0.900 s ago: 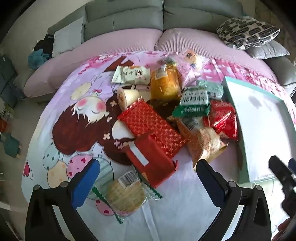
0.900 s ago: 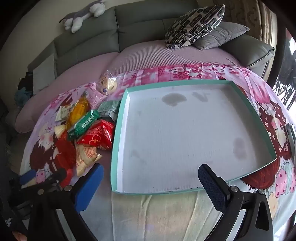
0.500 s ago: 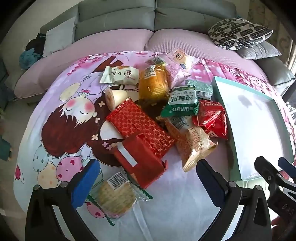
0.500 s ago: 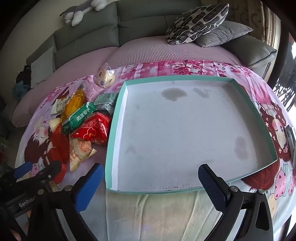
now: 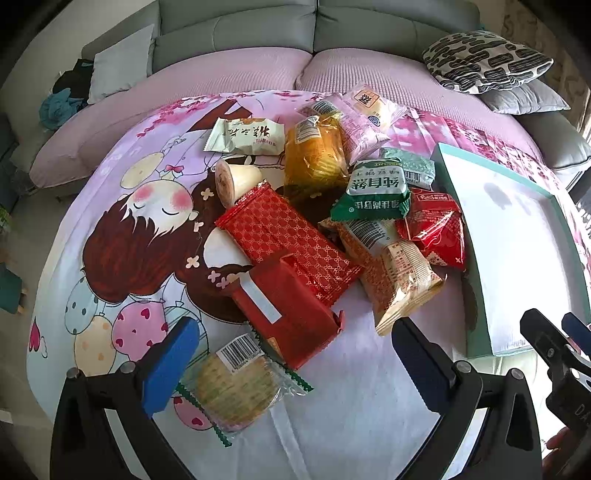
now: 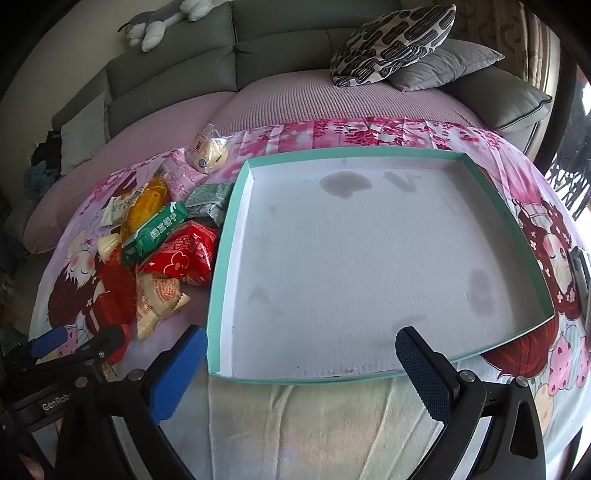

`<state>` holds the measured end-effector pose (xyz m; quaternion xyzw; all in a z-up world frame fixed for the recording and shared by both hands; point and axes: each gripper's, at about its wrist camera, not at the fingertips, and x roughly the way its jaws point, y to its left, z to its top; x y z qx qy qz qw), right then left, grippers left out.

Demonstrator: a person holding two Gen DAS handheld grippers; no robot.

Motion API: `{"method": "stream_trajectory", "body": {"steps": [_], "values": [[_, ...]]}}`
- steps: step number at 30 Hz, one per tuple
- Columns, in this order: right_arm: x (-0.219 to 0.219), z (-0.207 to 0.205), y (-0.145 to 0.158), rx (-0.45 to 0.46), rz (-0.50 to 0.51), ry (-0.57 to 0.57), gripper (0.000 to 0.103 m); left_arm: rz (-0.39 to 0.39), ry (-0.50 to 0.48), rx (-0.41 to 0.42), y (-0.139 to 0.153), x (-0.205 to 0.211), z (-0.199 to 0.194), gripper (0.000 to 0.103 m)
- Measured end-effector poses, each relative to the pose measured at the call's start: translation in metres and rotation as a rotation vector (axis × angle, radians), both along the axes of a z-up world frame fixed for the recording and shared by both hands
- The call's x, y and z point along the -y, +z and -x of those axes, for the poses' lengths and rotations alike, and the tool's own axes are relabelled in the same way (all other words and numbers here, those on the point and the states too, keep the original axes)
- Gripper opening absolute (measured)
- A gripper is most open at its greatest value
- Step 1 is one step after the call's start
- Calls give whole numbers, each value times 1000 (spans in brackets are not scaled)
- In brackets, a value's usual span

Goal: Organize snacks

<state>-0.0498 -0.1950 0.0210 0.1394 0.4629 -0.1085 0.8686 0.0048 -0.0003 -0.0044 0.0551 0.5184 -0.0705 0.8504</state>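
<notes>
A pile of snack packets lies on a cartoon-print cloth: a red box (image 5: 291, 314), a red patterned packet (image 5: 284, 240), a round cracker packet (image 5: 236, 384), a green packet (image 5: 373, 195), a beige packet (image 5: 399, 280) and a yellow packet (image 5: 317, 158). My left gripper (image 5: 291, 365) is open just above the cracker packet and the red box. A shallow teal-rimmed tray (image 6: 221, 273) with a bare white floor lies right of the pile. My right gripper (image 6: 299, 369) is open over the tray's near edge. The pile also shows in the right wrist view (image 6: 173, 254).
A grey sofa (image 6: 280, 48) with a pink cover runs behind the cloth. A patterned cushion (image 6: 391, 40) and a grey cushion (image 6: 447, 66) lie at the back right. A plush toy (image 6: 159, 22) sits on the sofa back.
Both grippers have shifted slightly; the snack pile sits a little further left in the left wrist view. Both grippers stay open and nothing was picked up.
</notes>
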Motion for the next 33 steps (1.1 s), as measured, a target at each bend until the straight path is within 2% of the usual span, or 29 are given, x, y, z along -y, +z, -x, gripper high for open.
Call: {"method": "stream_trajectory", "body": {"steps": [33], "values": [[1, 0, -4, -9, -1, -6, 103, 6, 22, -2, -1, -2, 0, 103]]}}
